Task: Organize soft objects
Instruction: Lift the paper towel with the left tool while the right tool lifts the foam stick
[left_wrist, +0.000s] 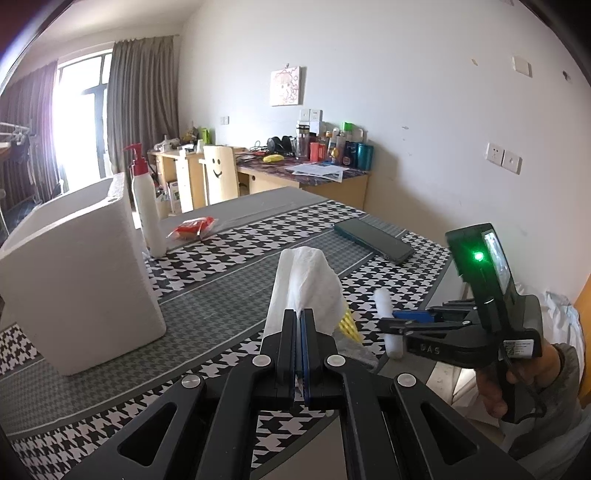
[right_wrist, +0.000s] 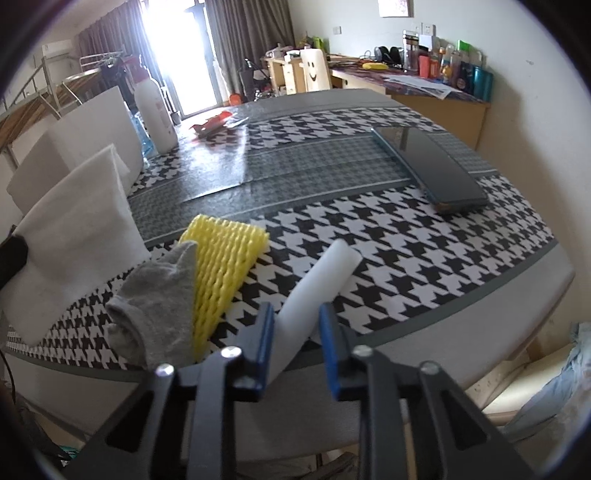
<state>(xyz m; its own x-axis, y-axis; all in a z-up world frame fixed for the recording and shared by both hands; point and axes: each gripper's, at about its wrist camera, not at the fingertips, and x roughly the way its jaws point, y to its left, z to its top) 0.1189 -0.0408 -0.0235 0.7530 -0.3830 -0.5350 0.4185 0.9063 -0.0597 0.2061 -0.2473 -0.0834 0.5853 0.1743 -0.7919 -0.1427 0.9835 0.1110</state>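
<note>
The left gripper (left_wrist: 300, 317) pinches a white tissue (left_wrist: 303, 280); the right gripper (right_wrist: 297, 325) stands narrow around a white foam roll (right_wrist: 314, 291), which may roll free from the table edge

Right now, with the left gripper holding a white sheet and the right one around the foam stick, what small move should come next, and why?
Probably close the right gripper fully on the white foam stick. The stick lies between its jaws, but a gap shows on the right side. The left gripper is already shut on the white sheet, so the stick looks like the next pick.
</note>
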